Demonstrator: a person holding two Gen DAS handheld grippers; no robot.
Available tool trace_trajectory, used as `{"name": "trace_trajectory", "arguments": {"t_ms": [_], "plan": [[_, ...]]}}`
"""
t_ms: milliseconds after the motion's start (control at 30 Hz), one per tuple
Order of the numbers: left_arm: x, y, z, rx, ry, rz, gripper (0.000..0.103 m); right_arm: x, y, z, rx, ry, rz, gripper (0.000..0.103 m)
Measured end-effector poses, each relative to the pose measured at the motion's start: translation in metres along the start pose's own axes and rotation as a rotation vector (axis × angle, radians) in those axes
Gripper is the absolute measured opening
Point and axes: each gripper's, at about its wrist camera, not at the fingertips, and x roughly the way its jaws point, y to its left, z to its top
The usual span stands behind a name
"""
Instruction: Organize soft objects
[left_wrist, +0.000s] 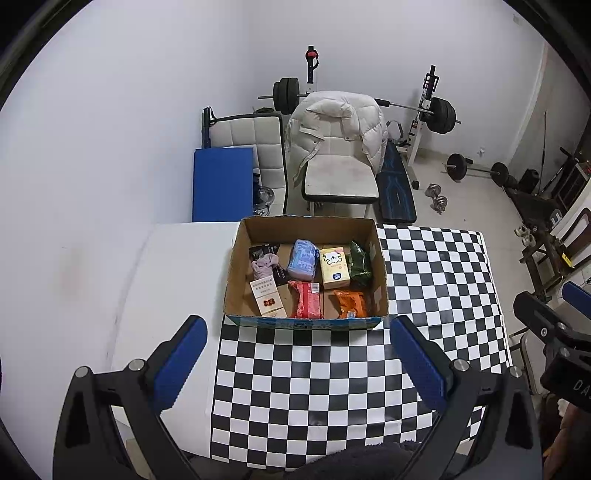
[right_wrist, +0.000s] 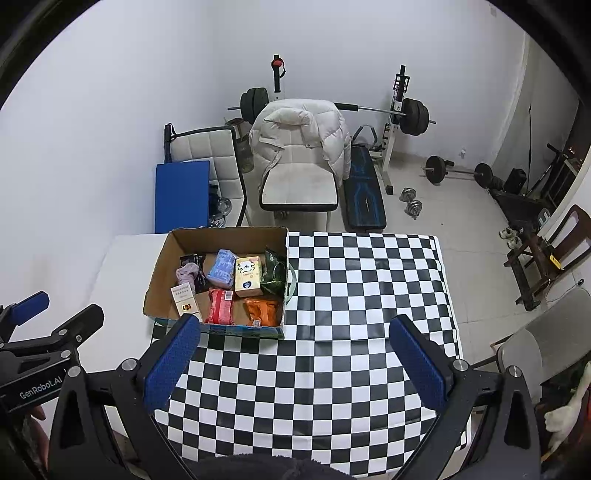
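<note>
An open cardboard box stands on the table at the edge of the checkered cloth. It holds several packets: a blue pack, a yellow tissue pack, a green bag, a red pack, an orange pack, a white carton and a pink cloth. My left gripper and right gripper are open and empty, above the cloth near the box.
The white tabletop lies left of the cloth. Behind the table stand a chair with a white jacket, a blue panel, a weight bench and barbells. Wooden chairs stand at the right.
</note>
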Motion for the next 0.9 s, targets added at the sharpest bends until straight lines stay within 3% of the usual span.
{"name": "trace_trajectory", "arguments": {"t_ms": [900], "plan": [[-0.0034,-0.0011,0.0023,-0.001,-0.011,-0.003,0.102,-0.0089,-0.0038,0.0057,-0.005,-0.014,0.000,0.103]]}}
